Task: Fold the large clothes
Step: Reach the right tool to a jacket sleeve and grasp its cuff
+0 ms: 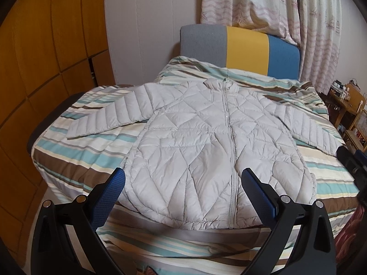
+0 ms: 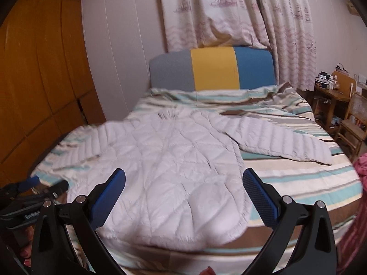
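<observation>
Jacket [image 1: 206,146] lies flat on the striped bedspread [image 1: 80,151], front up, zip closed, collar toward the headboard [image 1: 240,50], both sleeves spread out to the sides. No fold made yet, so the step in hand looks like the first grab.

Your left gripper [image 1: 183,183] hovers over the hem, fingers wide apart, nothing held. Your right gripper [image 2: 183,183] is the same: wide open, empty, above the hem's right side (that view is blurred, so the exact height over the fabric is unclear).

How I'd do it:
- Start with a sleeve. Left sleeve [image 1: 107,116] and right sleeve [image 2: 282,137] both lie clear of the body, so each is easy to pinch near the cuff.
- Puffy quilted fabric will likely be slippery and springy. Bite deep, get the whole layer between the pads, not just the shell.
- Lift just enough to clear, carry the sleeve across the chest, lay it flat, then press before you release or it'll probably spring back.
- Keep the other gripper pinning the shoulder so the body doesn't drag across the bedspread.
- Watch you don't catch the bedspread in the pinch.
</observation>
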Tool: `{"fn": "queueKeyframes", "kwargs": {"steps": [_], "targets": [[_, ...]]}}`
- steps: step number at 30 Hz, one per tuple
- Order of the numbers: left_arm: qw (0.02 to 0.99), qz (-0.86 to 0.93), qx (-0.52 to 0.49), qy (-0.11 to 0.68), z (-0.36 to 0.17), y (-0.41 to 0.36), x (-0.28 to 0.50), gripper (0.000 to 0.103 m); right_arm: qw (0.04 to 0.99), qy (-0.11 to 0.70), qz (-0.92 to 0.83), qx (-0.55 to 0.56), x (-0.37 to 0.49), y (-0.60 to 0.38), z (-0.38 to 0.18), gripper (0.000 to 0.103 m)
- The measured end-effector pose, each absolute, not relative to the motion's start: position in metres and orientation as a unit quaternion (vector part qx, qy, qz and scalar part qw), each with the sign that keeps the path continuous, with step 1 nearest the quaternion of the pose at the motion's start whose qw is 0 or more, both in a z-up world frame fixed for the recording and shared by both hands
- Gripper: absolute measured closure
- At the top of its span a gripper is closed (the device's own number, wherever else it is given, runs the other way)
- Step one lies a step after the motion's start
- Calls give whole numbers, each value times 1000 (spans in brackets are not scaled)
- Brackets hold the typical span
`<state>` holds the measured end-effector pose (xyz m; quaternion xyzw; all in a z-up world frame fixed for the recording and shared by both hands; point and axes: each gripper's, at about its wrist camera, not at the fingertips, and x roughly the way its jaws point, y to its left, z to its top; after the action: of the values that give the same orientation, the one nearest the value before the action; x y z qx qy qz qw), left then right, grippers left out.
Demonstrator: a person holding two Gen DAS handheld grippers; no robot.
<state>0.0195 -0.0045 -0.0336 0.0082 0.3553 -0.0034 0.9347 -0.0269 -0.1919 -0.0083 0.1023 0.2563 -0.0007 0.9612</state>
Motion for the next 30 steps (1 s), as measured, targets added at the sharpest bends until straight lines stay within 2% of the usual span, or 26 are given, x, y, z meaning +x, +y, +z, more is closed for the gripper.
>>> {"fn": "queueKeyframes", "kwargs": {"steps": [4,13,17,23,30], "targets": [[928,-4,15,371,-48,-5,38,3,952,273,2,136,-13,-208,-26,2],[923,8,57,379,-88,-3,99,3,902,392,-124,130,53,-289,-108,2],[916,26,65,395,-104,6,143,3,885,395,-183,163,75,-349,-134,2],[901,26,6,434,-126,34,212,3,853,386,-286,202,107,-437,-159,2],[893,72,-3,445,-158,56,273,3,819,365,-368,247,122,-513,-175,12]]}}
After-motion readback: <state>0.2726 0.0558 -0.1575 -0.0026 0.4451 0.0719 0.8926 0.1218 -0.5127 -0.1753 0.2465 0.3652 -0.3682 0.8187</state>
